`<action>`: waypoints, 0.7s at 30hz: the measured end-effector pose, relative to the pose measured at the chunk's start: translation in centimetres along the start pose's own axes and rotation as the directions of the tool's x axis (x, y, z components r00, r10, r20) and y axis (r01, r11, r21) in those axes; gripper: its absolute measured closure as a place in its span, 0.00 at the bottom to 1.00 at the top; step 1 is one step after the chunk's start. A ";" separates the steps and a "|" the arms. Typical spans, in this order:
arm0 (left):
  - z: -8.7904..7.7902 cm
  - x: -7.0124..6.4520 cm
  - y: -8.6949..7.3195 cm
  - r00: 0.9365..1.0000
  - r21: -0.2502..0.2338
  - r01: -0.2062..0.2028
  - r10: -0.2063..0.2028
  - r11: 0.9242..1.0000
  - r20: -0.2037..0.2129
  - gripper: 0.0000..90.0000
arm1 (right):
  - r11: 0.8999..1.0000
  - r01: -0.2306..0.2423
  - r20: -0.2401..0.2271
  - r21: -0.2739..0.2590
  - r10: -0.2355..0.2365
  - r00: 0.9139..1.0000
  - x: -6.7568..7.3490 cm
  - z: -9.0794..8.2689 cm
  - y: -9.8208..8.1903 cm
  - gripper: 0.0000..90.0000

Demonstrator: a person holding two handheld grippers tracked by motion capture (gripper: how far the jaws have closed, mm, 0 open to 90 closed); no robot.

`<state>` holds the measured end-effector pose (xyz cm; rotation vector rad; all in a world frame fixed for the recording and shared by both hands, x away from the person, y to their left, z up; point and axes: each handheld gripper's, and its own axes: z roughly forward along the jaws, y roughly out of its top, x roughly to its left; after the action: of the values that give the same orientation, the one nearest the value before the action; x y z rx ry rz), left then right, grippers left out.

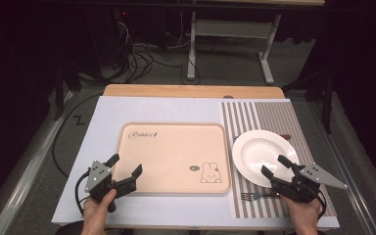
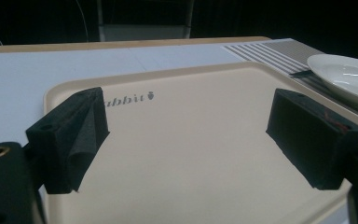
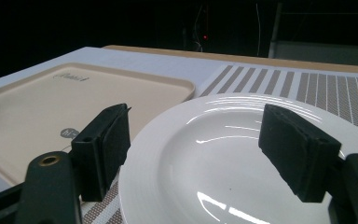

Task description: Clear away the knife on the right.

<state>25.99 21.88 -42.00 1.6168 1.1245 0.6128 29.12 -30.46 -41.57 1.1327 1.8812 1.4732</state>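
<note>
White plate (image 1: 260, 155) sits ungrasped on the striped mat (image 1: 274, 117), seemingly bound for the tray (image 1: 174, 142); both the left hand-held gripper (image 1: 126, 166) and the right hand-held gripper (image 1: 275, 165) gape empty.

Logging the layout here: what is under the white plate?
The white plate rests on a striped placemat. A fork lies beside its near rim, a dark item peeks past its far edge; anything beneath is covered.

fork (image 1: 252, 196) handle hidden under right gripper (image 1: 275, 166)

Lab recording setup: dark room, tangled cables (image 1: 139, 61) on floor, bare bench frame (image 1: 227, 34) behind table (image 1: 186, 91).
</note>
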 end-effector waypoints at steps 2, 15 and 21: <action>0.0 0.0 0.0 1.000 0.000 0.000 0.000 1.000 0.000 0.14 | 1.000 0.001 -0.002 -0.004 -0.001 1.000 0.0 0.0 0.0 0.30; 0.1 0.0 0.0 1.000 0.002 -0.004 0.004 1.000 -0.008 0.13 | 1.000 -0.024 -0.006 -0.016 0.024 1.000 -0.5 0.0 0.8 0.31; 0.2 0.0 0.0 1.000 0.000 -0.005 0.005 1.000 -0.012 0.13 | 0.999 -0.035 0.007 -0.022 0.036 0.999 -1.3 -0.2 1.1 0.31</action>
<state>26.13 21.77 -42.10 1.6188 1.1294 0.6259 30.03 -31.55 -40.59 1.1653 1.8450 1.5034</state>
